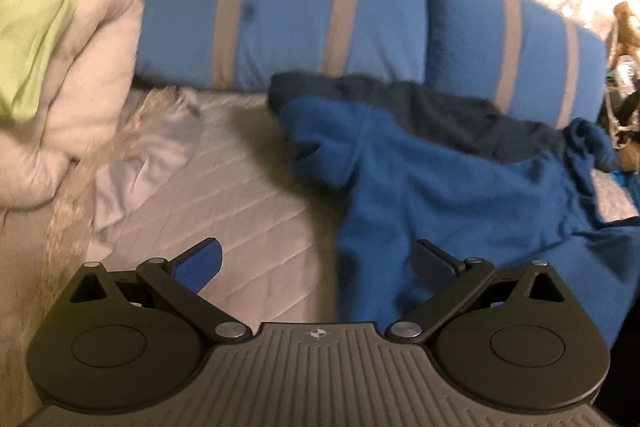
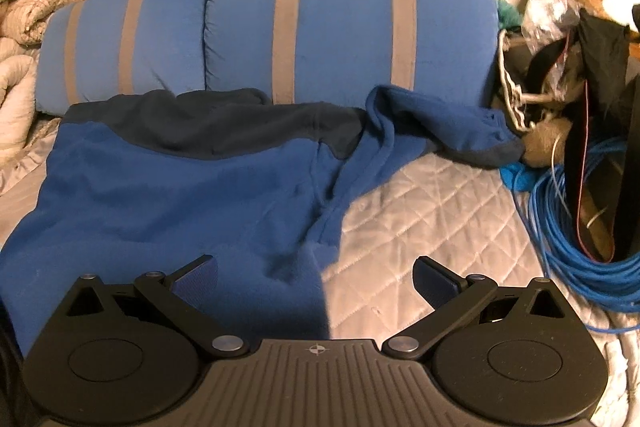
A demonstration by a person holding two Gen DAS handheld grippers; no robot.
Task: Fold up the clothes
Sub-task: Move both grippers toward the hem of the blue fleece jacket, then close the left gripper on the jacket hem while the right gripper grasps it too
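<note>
The blue fleece top with a dark navy yoke (image 2: 168, 187) is spread mid-frame on the quilted grey bedspread (image 2: 432, 219), one sleeve (image 2: 440, 131) trailing right. My left gripper (image 1: 318, 263) and right gripper (image 2: 316, 279) both gape wide, empty. Looks like pre-fold; next I'd grab that sleeve, I reckon.

fleece top (image 2: 168, 195): blue, navy yoke | pillows (image 2: 344, 27): blue, grey stripes

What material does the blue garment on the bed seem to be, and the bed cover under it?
Blue garment: probably fleece or brushed knit; its surface looks matte, soft and slightly fuzzy. Bed cover: probably quilted synthetic fabric; a stitched diamond pattern and a light sheen show.
</note>
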